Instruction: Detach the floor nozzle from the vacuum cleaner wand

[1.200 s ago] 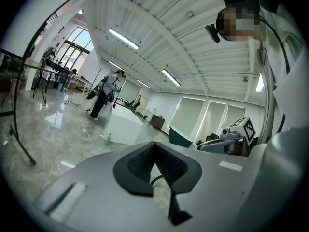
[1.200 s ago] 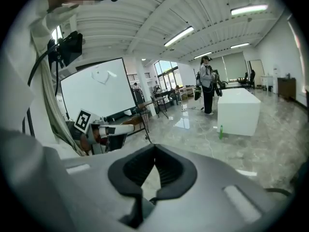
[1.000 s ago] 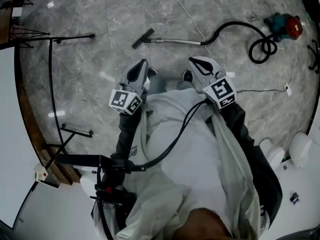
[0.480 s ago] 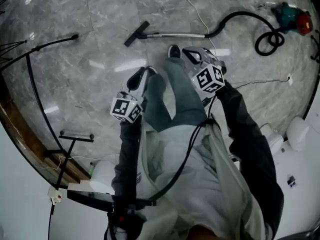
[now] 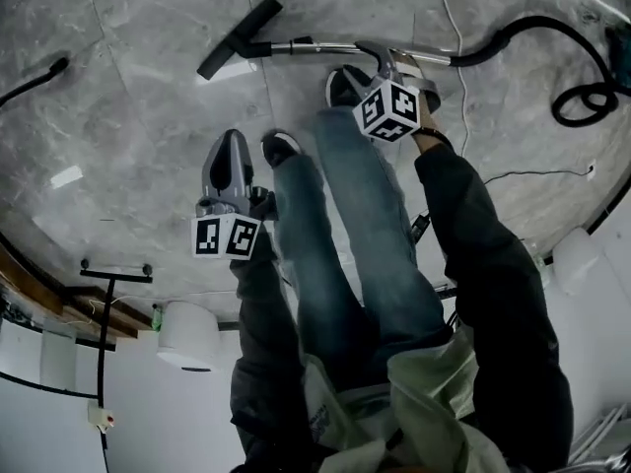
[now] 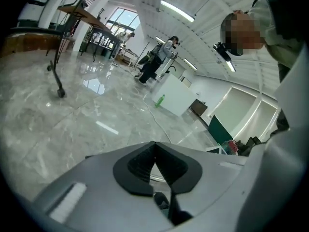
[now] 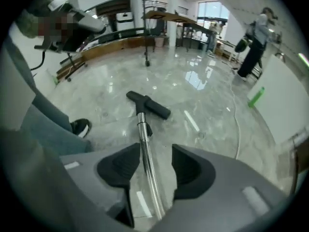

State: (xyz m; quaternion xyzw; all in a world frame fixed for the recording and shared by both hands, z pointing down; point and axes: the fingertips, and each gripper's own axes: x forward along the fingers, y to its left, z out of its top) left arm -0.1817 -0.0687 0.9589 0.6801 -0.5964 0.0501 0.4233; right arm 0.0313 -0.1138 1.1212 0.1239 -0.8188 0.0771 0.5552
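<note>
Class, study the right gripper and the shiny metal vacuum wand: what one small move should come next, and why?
Probably ease the right gripper down and close it on the shiny metal wand. Its jaws are opening, with the wand between them untouched, and the black floor nozzle is still attached at its far end. The left gripper is shut and empty.

On the floor [image 5: 148,106] there is one floor nozzle [image 5: 240,35], one wand [image 5: 325,46] and one black hose [image 5: 523,23]. There are two grippers, the left gripper [image 6: 154,159] and the right gripper [image 7: 153,164]. Each has two jaws, and the jaws of the right gripper are opening, with the wand between them. There are two marker cubes [image 5: 226,236], one on each gripper. Two shoes [image 5: 282,147] are seen, and one green bottle [image 7: 256,96].
</note>
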